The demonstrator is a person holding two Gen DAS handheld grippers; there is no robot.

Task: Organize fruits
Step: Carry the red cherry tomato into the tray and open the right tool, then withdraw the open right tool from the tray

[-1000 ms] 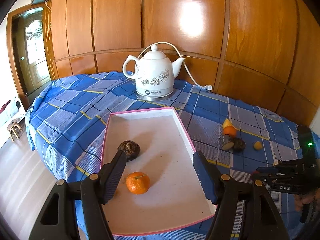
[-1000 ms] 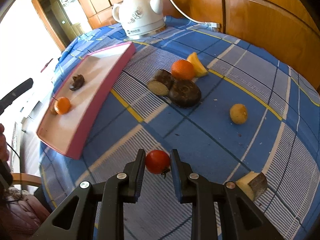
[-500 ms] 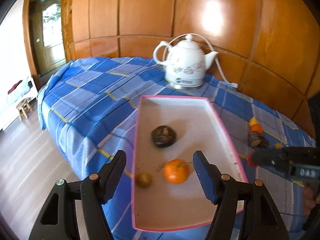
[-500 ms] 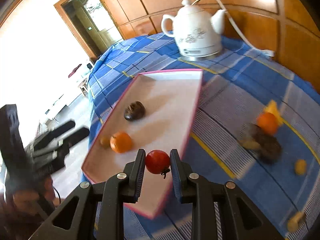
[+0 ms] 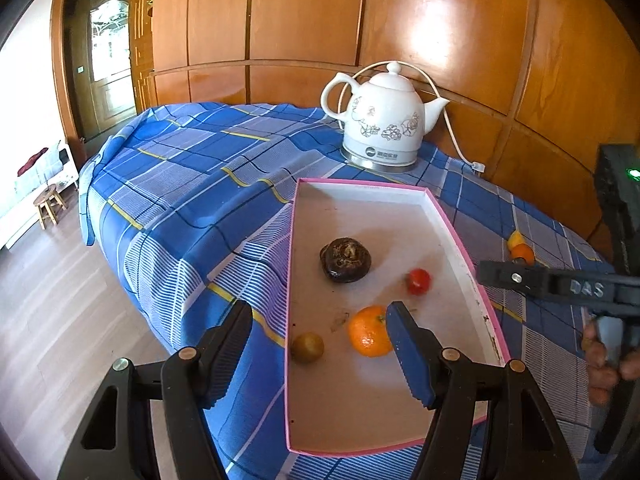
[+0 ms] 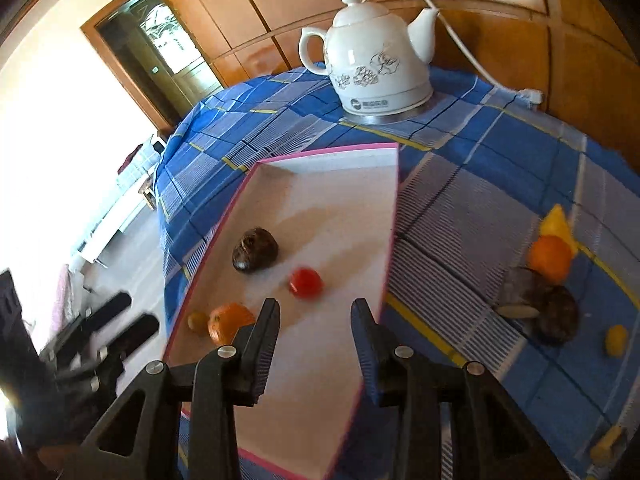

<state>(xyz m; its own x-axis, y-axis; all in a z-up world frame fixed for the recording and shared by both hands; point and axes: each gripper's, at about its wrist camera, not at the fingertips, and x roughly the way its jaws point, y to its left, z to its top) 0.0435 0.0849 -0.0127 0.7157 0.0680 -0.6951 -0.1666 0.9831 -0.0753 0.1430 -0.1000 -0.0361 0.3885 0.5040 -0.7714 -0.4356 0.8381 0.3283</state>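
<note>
Inside the pink-rimmed tray (image 5: 456, 236) sits the little red tomato (image 5: 419, 281), loose on the white floor and looking a bit blurry in the right wrist view. Just beside it, toward the far end, is a dark brown wrinkly fruit (image 5: 345, 260), and nearer the cameras there's a mandarin (image 5: 369, 337) with a small greenish-brown fruit (image 5: 307, 346) next to it by the tray's left wall.

Right tongs (image 6: 314, 322) hang over the tray with the jaws opening and nothing between them; the tomato lies just past the tips. Left tongs (image 5: 320, 354) are spread wide and empty, one finger over the blue plaid cloth (image 5: 192, 184), the other over the tray near the mandarin.

Out on the worktop, well apart from the tray, more fruit waits: an orange (image 6: 549, 258) touching a yellow wedge (image 6: 557, 222), a couple of dark pieces (image 6: 558, 314) and a small yellow one (image 6: 615, 340). White floral kettle (image 5: 382, 120) stands behind the tray against the wood panelling.
</note>
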